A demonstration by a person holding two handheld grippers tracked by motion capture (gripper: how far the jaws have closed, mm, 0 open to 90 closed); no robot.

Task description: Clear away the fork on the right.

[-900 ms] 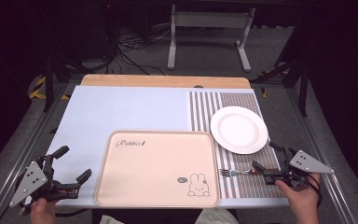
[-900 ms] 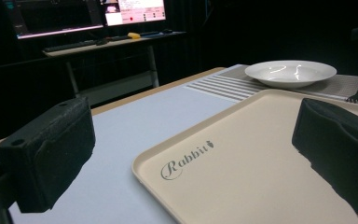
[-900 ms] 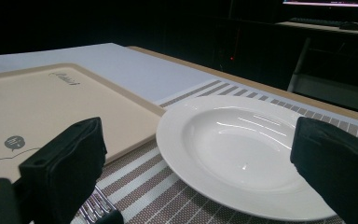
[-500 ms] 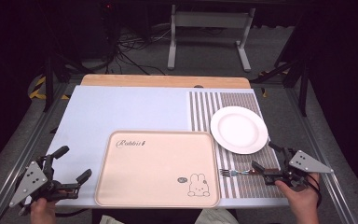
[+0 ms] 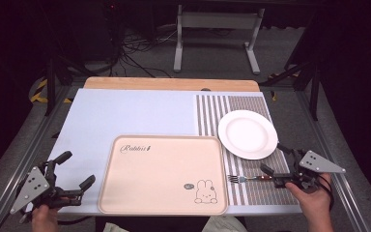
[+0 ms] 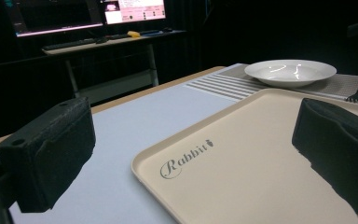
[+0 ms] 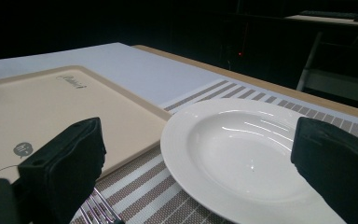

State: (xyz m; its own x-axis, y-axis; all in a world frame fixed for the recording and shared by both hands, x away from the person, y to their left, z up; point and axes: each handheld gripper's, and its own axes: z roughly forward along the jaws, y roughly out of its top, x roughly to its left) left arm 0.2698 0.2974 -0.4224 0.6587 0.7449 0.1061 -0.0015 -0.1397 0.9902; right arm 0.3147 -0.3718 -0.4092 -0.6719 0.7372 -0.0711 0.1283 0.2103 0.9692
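A beige tray (image 5: 162, 174) printed with a rabbit lies at the table's front middle. To its right, a white plate (image 5: 247, 134) rests on a striped placemat (image 5: 258, 193), and a fork (image 5: 249, 178) lies on the mat below the plate, tines toward the tray. My right gripper (image 5: 274, 158) is open, its near jaw just above the fork's handle end. In the right gripper view the plate (image 7: 247, 154) sits between the wide jaws and the fork's tines (image 7: 98, 210) show at the bottom. My left gripper (image 5: 76, 168) is open beside the tray's left edge (image 6: 242, 172), holding nothing.
A pale blue mat (image 5: 125, 116) covers the table's left and middle, with a wooden strip (image 5: 169, 83) along the far edge. A metal stand (image 5: 217, 29) and cables lie on the floor beyond. Lit monitors (image 6: 130, 9) stand on a desk in the left gripper view.
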